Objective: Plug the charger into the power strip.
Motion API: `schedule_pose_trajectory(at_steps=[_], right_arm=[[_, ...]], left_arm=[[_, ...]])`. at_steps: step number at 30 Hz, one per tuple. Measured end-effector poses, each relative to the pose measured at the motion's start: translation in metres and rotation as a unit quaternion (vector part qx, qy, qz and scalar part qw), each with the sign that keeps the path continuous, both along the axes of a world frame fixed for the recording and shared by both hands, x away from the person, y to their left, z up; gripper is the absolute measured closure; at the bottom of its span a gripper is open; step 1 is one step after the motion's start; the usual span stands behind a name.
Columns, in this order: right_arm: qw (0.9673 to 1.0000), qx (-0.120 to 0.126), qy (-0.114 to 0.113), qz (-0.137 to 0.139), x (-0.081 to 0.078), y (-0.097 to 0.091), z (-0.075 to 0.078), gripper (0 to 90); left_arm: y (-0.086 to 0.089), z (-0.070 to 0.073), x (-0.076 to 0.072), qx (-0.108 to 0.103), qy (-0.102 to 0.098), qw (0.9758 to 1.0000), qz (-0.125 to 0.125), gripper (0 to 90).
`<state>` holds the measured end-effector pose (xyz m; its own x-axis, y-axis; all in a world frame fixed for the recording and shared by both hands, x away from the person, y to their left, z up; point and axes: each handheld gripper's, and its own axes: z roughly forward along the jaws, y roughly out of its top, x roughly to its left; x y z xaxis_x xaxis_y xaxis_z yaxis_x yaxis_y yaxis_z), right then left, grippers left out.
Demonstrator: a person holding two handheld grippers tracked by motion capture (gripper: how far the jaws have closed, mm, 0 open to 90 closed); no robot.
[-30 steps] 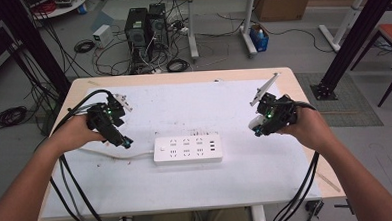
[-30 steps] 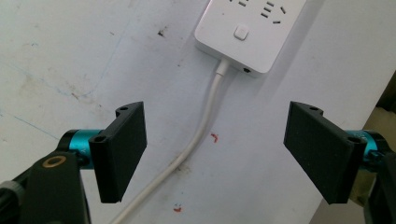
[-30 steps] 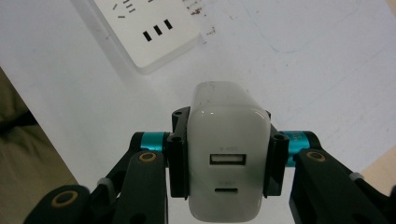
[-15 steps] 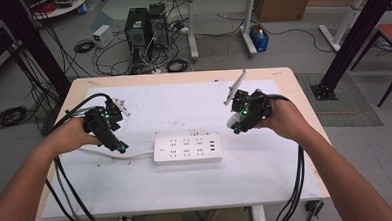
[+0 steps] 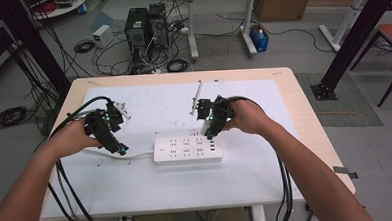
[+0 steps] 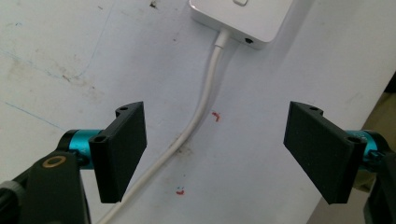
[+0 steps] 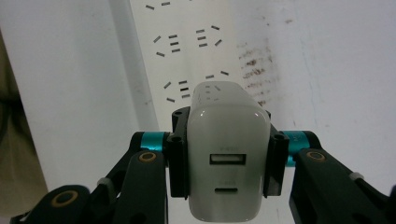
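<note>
Clamping a white charger (image 7: 227, 163), the right gripper (image 7: 227, 161) hovers above the power strip (image 7: 182, 51).

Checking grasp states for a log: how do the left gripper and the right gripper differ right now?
The left gripper has its jaws spread wide and holds nothing; the right gripper is clamped on a white USB charger block. The left gripper hangs above the white power cable; the right gripper is over the white power strip. Both have black jaws with teal fittings.
</note>
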<state>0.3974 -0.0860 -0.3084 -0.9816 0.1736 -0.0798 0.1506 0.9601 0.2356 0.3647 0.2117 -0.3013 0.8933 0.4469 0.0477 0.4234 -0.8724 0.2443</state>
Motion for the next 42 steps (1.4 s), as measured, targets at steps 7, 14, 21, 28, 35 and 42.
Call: schedule_pose_trajectory(at_steps=[7, 14, 21, 28, 35, 42], right_arm=[[0.9994, -0.022, 0.015, 0.021, 0.013, 0.019, -0.026, 62.1], [0.9974, -0.045, 0.028, 0.048, 0.019, 0.031, -0.044, 62.1], [0.9950, -0.057, 0.029, 0.076, 0.022, 0.036, -0.051, 62.2], [0.9934, -0.066, 0.026, 0.090, 0.023, 0.041, -0.052, 62.4], [0.9930, -0.071, 0.034, 0.089, 0.025, 0.044, -0.059, 62.4], [0.9929, -0.074, 0.030, 0.088, 0.023, 0.044, -0.060, 62.6]], left_arm=[[0.004, -0.007, 0.006, 0.002, 0.006, 1.0000, -0.002, 21.4], [0.004, -0.008, 0.009, 0.003, 0.003, 1.0000, -0.005, 21.4], [0.001, -0.011, 0.010, 0.002, 0.004, 0.9999, -0.010, 21.4], [0.002, -0.012, 0.012, -0.002, 0.005, 1.0000, -0.008, 21.4], [0.004, -0.011, 0.011, -0.001, 0.005, 1.0000, -0.007, 21.4], [0.003, -0.011, 0.011, -0.005, 0.003, 1.0000, -0.006, 21.4]])
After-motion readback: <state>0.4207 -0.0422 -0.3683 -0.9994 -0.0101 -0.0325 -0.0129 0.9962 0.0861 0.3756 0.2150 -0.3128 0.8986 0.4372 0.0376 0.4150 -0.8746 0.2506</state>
